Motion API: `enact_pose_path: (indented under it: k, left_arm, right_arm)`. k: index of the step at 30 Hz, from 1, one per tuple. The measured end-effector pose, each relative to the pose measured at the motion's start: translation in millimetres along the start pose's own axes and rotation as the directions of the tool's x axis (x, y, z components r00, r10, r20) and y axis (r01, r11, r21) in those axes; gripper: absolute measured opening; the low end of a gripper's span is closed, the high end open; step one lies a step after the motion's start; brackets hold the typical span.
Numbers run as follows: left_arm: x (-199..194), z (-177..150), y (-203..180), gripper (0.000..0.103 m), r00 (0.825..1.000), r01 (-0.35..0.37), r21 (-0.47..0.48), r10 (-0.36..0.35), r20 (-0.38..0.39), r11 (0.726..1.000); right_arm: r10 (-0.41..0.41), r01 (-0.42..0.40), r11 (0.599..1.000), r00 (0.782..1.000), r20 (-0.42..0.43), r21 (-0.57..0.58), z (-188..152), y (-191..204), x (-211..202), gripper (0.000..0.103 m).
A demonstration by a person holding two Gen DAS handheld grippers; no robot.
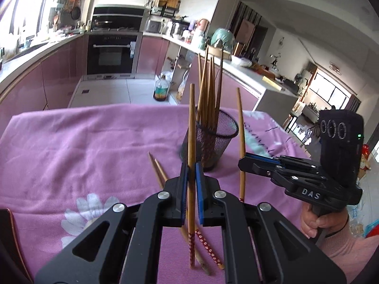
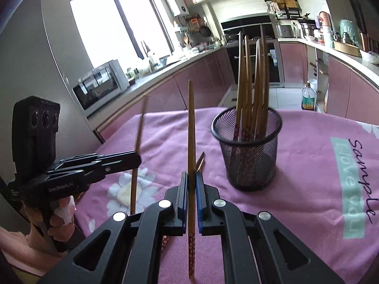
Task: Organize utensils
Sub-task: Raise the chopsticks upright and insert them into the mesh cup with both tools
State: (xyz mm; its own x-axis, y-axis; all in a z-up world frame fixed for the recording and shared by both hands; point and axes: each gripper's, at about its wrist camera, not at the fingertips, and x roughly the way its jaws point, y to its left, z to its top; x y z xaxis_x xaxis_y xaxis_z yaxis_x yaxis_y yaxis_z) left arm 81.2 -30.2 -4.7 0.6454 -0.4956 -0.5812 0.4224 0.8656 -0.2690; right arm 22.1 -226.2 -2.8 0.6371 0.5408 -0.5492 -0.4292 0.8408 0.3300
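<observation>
Black wire-mesh cup (image 2: 247,149) stood on pink flowered cloth (image 2: 308,165), packed with upright brown wooden chopsticks (image 2: 251,87). Left gripper (image 1: 191,175) clamped one chopstick (image 1: 191,130) upright; right gripper (image 2: 191,184) clamped another (image 2: 191,130). Two loose chopsticks (image 1: 157,169) lay on the cloth.

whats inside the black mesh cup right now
The mesh cup holds a bundle of wooden chopsticks standing upright, patterned ends down. Its bottom is hidden behind them.

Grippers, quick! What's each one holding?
Left gripper: closed on one upright wooden chopstick.
Right gripper: closed on another upright chopstick.
</observation>
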Motion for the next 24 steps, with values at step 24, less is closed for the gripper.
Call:
enact_pose_path:
  k: [24]
  left_arm:
    - [-26.8, 51.2, -33.6, 0.007, 0.987, 0.079, 0.058, -0.086, 0.138, 0.995]
  right_arm:
    - [-0.015, 0.018, 1.0, 0.986, 0.163, -0.016, 42.8, -8.1, -38.6, 0.005]
